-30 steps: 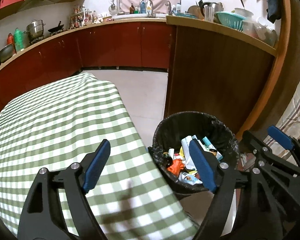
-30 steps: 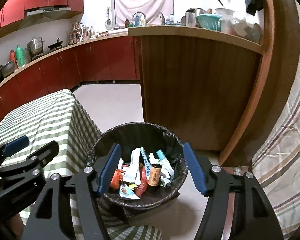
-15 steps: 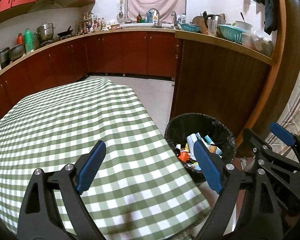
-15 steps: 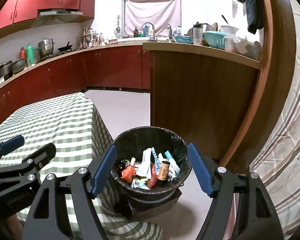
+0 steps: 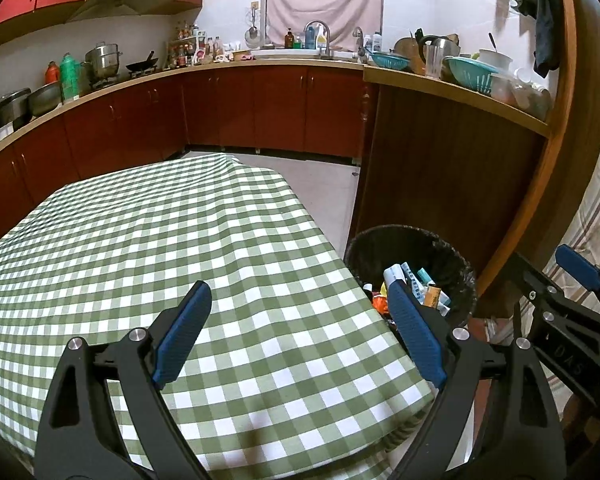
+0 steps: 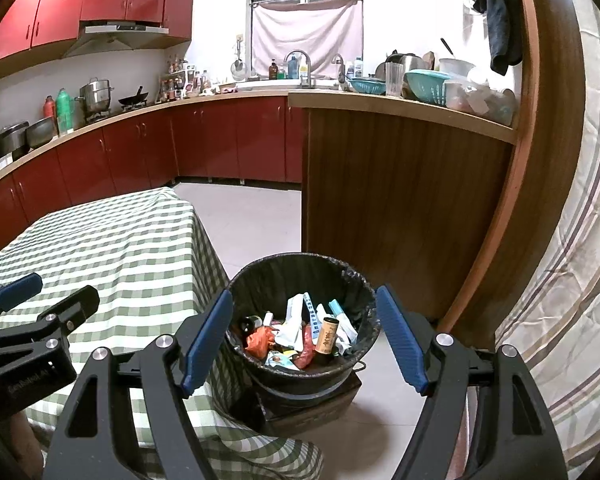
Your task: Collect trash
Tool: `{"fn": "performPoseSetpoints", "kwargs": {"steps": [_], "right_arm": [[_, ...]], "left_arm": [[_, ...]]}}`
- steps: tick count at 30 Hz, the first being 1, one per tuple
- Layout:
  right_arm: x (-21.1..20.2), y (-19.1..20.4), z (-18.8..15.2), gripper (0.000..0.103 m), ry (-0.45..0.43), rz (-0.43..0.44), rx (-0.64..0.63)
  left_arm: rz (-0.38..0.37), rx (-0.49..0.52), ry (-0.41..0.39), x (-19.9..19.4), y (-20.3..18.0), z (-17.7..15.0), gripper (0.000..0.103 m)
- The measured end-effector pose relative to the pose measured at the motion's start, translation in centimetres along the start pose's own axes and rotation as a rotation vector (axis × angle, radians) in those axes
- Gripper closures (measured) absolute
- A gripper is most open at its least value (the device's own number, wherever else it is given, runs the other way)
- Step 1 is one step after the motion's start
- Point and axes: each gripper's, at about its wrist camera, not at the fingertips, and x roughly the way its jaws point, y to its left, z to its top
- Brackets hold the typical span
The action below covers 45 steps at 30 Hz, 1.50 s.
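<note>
A black-lined trash bin point(image 6: 290, 270) stands on the floor at the table's right corner. It holds several wrappers, tubes and a brown bottle point(image 6: 326, 334). My right gripper point(image 6: 304, 296) hovers open above the bin's near side, with nothing between its blue pads. My left gripper point(image 5: 296, 292) is open and empty over the green checked tablecloth point(image 5: 172, 240). In the left wrist view the bin point(image 5: 454, 258) sits just right of the right finger. No loose trash shows on the cloth. Each view catches the other gripper's fingers point(image 5: 576, 268) point(image 6: 18, 292) at its edge.
A tall wooden counter panel point(image 6: 400, 208) rises right behind the bin. Red cabinets point(image 5: 260, 112) line the far wall beyond a strip of tiled floor point(image 6: 252, 220). A striped cloth point(image 6: 572, 280) hangs at the far right. The bin rests on a dark box point(image 6: 320, 404).
Both grippers have drawn back and risen a little, so the bin looks smaller and more of the table shows. Both pairs of jaws stand slightly wider than a second ago.
</note>
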Motion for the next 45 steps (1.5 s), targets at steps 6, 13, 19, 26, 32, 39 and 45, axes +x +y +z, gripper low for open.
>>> {"fn": "performPoseSetpoints", "kwargs": {"steps": [6,13,19,26,32,39,45], "right_arm": [[0.00,-0.03,0.00,0.030,-0.001,0.001,0.001],[-0.01,-0.02,-0.04,0.030,-0.001,0.001,-0.001],[-0.07,-0.03,-0.05,0.030,-0.001,0.001,0.000],[-0.24,-0.11,0.02,0.030,-0.002,0.001,0.000],[-0.23,-0.07,-0.01,0.030,-0.003,0.001,0.000],[-0.20,-0.10,-0.02,0.030,-0.003,0.000,0.000],[-0.22,-0.16,-0.01,0.030,-0.004,0.001,-0.001]], "left_arm": [[0.001,0.001,-0.005,-0.22,0.02,-0.01,0.016],[0.003,0.001,-0.013,-0.44,0.06,0.00,0.016],[0.004,0.001,-0.014,-0.48,0.07,0.01,0.016],[0.004,-0.002,-0.016,-0.66,0.12,0.00,0.016],[0.004,-0.001,-0.017,-0.64,0.13,0.01,0.016],[0.003,-0.005,-0.016,-0.72,0.22,0.04,0.015],[-0.005,-0.008,-0.017,-0.86,0.26,0.15,0.016]]}}
